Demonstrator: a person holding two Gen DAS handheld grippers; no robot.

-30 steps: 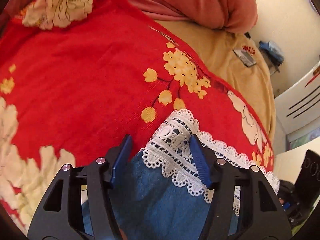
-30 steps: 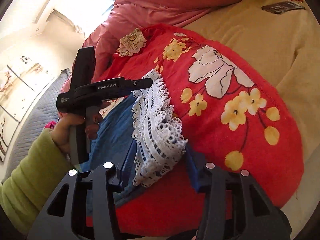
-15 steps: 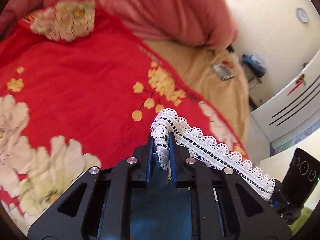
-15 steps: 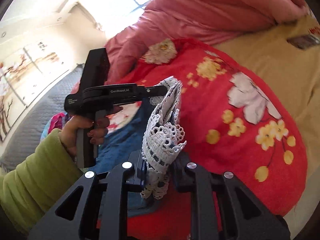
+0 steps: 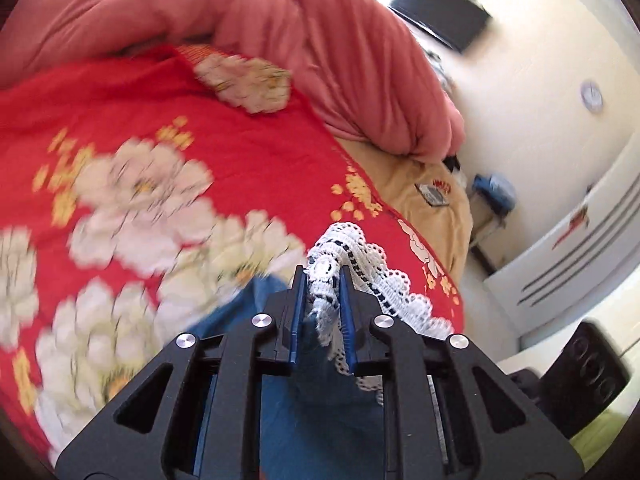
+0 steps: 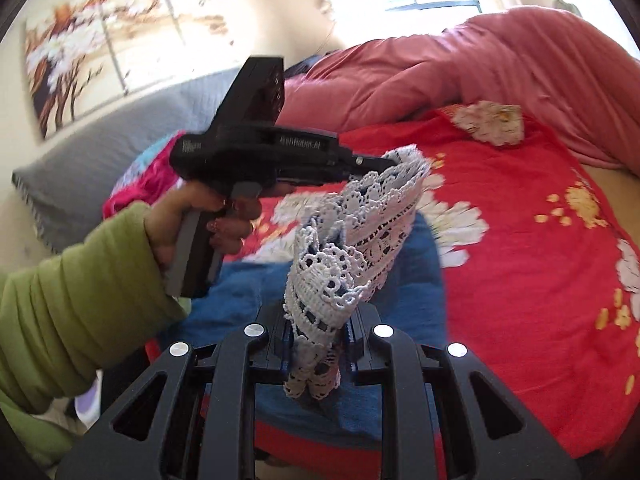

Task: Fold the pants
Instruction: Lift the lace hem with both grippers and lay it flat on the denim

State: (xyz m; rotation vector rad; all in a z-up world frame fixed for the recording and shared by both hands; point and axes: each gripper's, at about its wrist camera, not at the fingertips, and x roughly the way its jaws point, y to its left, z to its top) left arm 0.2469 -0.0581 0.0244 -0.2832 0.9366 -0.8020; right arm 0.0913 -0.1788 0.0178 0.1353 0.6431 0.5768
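Note:
The pants are blue (image 6: 248, 292) with a white lace hem (image 6: 372, 216) and lie on a red floral blanket (image 6: 520, 240). My right gripper (image 6: 318, 316) is shut on one end of the lace, which bunches up between its pads. My left gripper (image 6: 394, 160), held by a hand (image 6: 188, 212) in a green sleeve, pinches the other end, so the hem hangs lifted between the two. In the left wrist view the left gripper (image 5: 323, 272) has lace (image 5: 360, 256) pressed between its blue pads, its jaws opening slightly. Blue cloth (image 5: 240, 304) trails below.
A pink duvet (image 5: 280, 40) is heaped at the far end of the bed. Tan sheet (image 5: 420, 184) with a small dark object (image 5: 434, 196) lies past the blanket. A white cabinet (image 5: 580, 240) stands to the right. Grey pillows (image 6: 100, 140) line the wall.
Both grippers went from open around the lace hem to closed on it. They have lifted it off the blanket and carried it across the bed towards the pink duvet.

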